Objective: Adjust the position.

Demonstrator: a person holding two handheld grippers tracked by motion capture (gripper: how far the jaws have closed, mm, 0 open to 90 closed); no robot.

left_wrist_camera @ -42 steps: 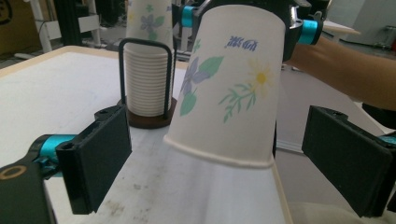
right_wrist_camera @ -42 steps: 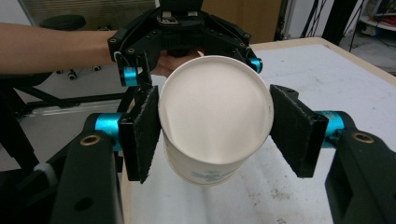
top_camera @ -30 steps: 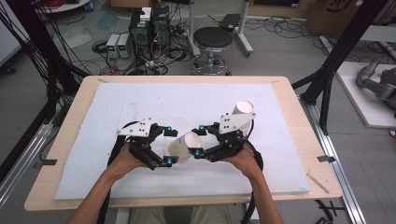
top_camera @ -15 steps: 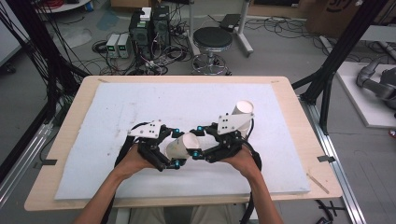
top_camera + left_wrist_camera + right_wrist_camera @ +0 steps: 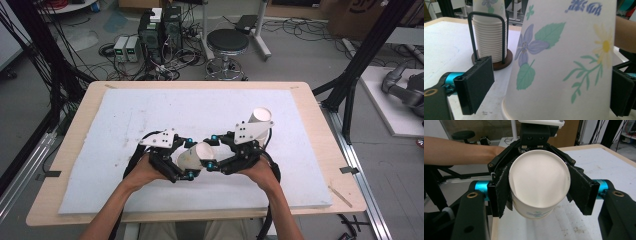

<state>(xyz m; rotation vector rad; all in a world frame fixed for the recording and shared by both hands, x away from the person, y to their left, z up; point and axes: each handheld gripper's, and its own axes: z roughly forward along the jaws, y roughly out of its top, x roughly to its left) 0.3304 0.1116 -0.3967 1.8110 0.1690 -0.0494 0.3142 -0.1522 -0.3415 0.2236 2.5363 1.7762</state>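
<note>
Two grippers meet over the near middle of the table (image 5: 75, 165), both set about one floral paper cup (image 5: 539, 180).

**Hold.** The cup is carried clear of the white mat (image 5: 125, 125), tipped over so that its open mouth faces the right gripper's camera.
- The right gripper (image 5: 212, 150) has its pads (image 5: 502, 192) against opposite sides of the rim. They appear to be clamped on the cup, though the contact on one side is hard to confirm from this angle.
- The left gripper (image 5: 190, 157) stands released. In the left gripper view a clear gap separates one pad (image 5: 475, 83) from the cup wall. The other pad sits at the cup's edge.

**Judgement.** The arrangement reads as a transfer between grippers. One has the load while the other brackets it loosely, which would explain why they sit nose to nose and the cup lies sideways between them.

**Surroundings.**
- A stack (image 5: 260, 122) of matching cups stands in a wire rack (image 5: 487, 37) on a round wooden base. It is on the mat beyond the right gripper and apart from the held cup.
- A stool (image 5: 227, 42) and boxed electronics (image 5: 160, 25) sit on the floor past the far edge.

**Obstructions.** The rack is the nearest hazard to any forward move by the right gripper. The trailing cables lie near the forearms, clear of the cup.
</note>
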